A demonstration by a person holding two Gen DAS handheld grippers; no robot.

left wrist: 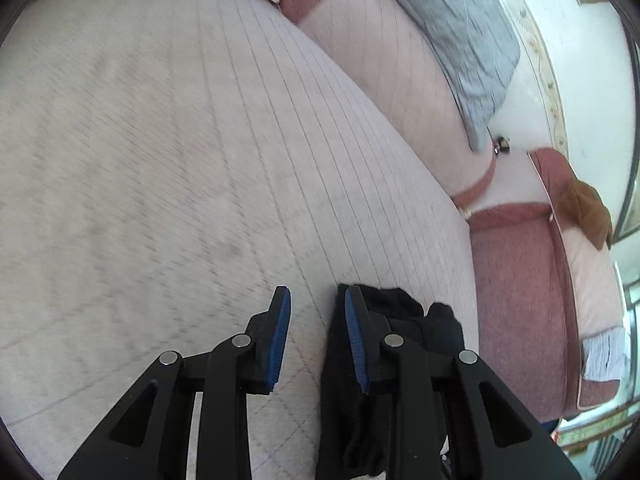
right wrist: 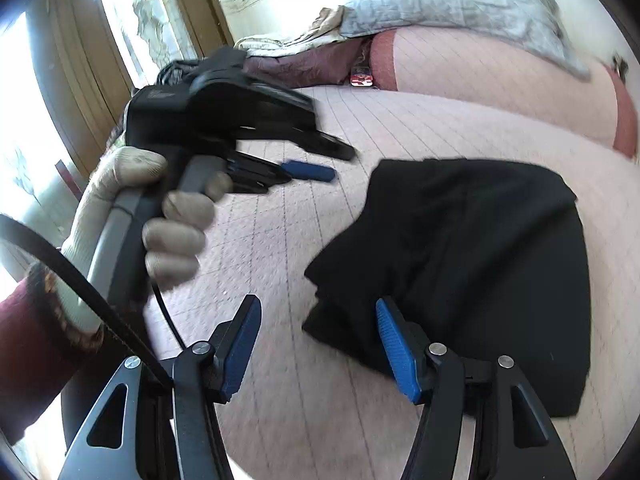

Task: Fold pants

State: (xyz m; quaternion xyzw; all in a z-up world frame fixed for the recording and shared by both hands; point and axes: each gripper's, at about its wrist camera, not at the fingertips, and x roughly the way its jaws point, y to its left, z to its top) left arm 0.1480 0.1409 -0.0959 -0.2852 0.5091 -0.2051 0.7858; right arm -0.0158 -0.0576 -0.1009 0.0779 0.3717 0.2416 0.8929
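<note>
The black pants (right wrist: pixel 472 264) lie folded into a compact bundle on the pale quilted bed cover (right wrist: pixel 300 220). My right gripper (right wrist: pixel 316 328) is open and empty, its right finger at the bundle's near left edge. My left gripper (left wrist: pixel 318 300) is open and empty; in the left wrist view the pants (left wrist: pixel 400 316) lie under and beside its right finger. The left gripper also shows in the right wrist view (right wrist: pixel 328 162), held by a gloved hand (right wrist: pixel 160 208) to the left of the pants, above the cover.
Pink and maroon pillows (left wrist: pixel 400 80) and a grey-blue quilt (left wrist: pixel 460 32) line the far side of the bed. A maroon cushion (left wrist: pixel 520 300) sits past the cover's right edge. A door and bright window (right wrist: pixel 100 60) are at the left in the right wrist view.
</note>
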